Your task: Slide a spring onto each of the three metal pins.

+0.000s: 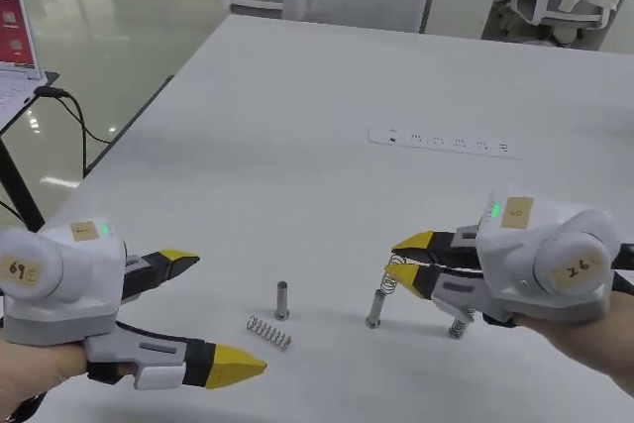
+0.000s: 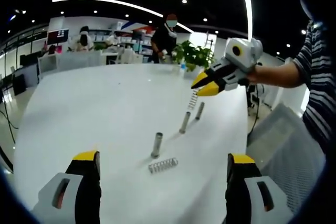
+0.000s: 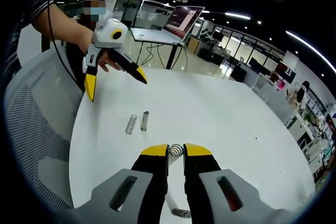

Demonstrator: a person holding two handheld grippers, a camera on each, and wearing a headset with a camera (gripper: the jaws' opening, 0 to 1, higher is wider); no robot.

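While the right hand-held gripper (image 1: pixel 404 257) is pressed together on a small coiled steel spring (image 1: pixel 389 282), that spring hangs just beside and slightly above the top of the middle grey metal pin (image 1: pixel 375 308), which stands upright and bare on the white desk (image 1: pixel 297 146); the step in hand looks like threading this pin, with the coil near the tip but not yet over it. To the right of the middle pin, a second upright pin (image 1: pixel 458 326) seems to carry coils round its shaft already, though it is partly hidden; to the left of the middle pin stands a third bare pin (image 1: pixel 281 300); also left of the middle pin, a little nearer the person, a loose spring (image 1: pixel 268 332) lies on its side. Further left, the left hand-held gripper (image 1: pixel 208 316) hovers with jaws spread wide, holding nothing. The next move, as I judge it, is to line the spring's open end up with the middle pin's tip, lower it down the shaft, then let go; a slight tilt would likely snag the coil.
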